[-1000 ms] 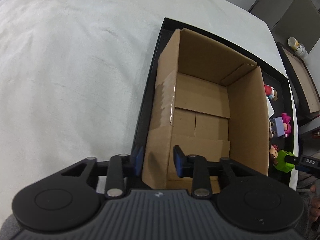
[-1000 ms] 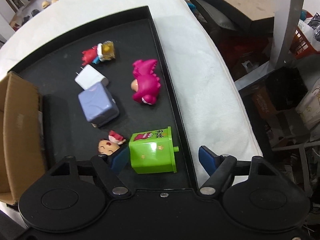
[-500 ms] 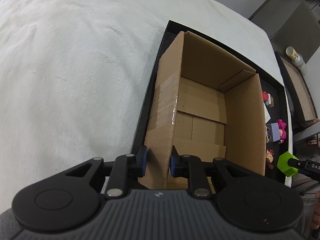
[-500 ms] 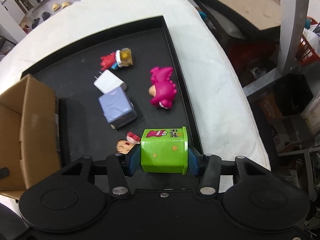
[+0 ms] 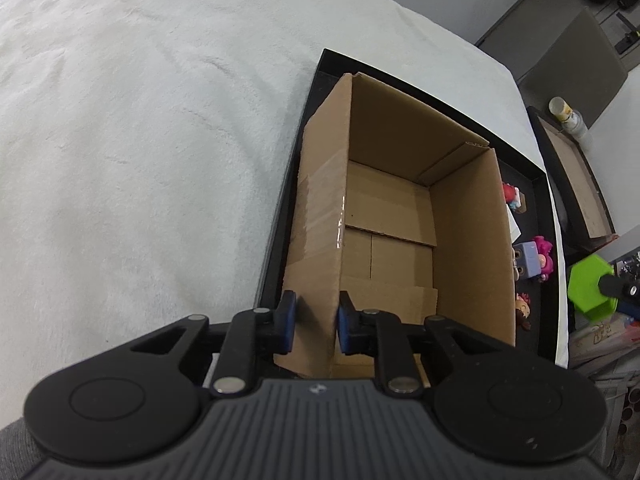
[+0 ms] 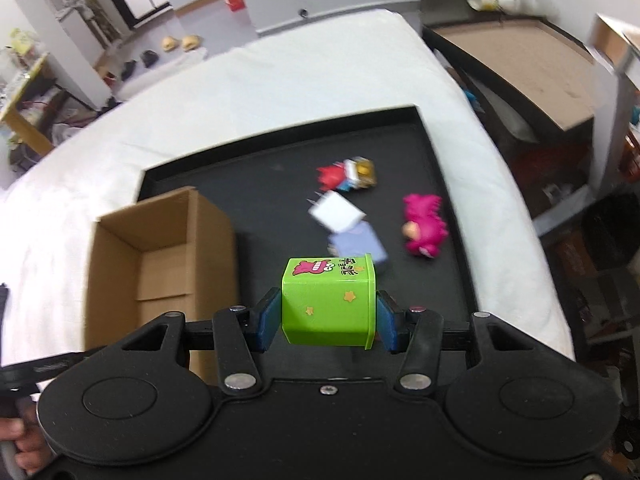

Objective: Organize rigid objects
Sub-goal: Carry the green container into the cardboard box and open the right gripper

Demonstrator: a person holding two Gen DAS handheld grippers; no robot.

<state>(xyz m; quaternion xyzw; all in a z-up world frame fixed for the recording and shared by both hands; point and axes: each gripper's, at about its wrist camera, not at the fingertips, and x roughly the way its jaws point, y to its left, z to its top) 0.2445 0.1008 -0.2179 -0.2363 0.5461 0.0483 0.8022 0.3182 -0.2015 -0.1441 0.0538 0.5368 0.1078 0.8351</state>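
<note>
A: Cardboard first, over on the left: the left gripper has its blue pads closed narrow on the near wall of the cardboard box, one pad outside, one inside. A second ago those pads stood wider around that wall; now they pinch it.

B: So the box is pinned. Anything in it?

A: No, only its floor flaps show. It sits at the left end of the black tray on the white cloth.

B: And moving right?

A: The right gripper is clamped on the green toy box. A second ago that toy lay on the tray floor between wide-open pads; now it is lifted clear, and the view has swung so the carton's opening sits just left of it.

B: What's still on the tray?

A: The lilac cube, the white charger, the pink dinosaur and a red figure, all blurred.

B: Meaning?

A: I'd judge the first item is on its way over: one picked, none boxed, and the steadied carton should not slide when the toy drops in.
</note>
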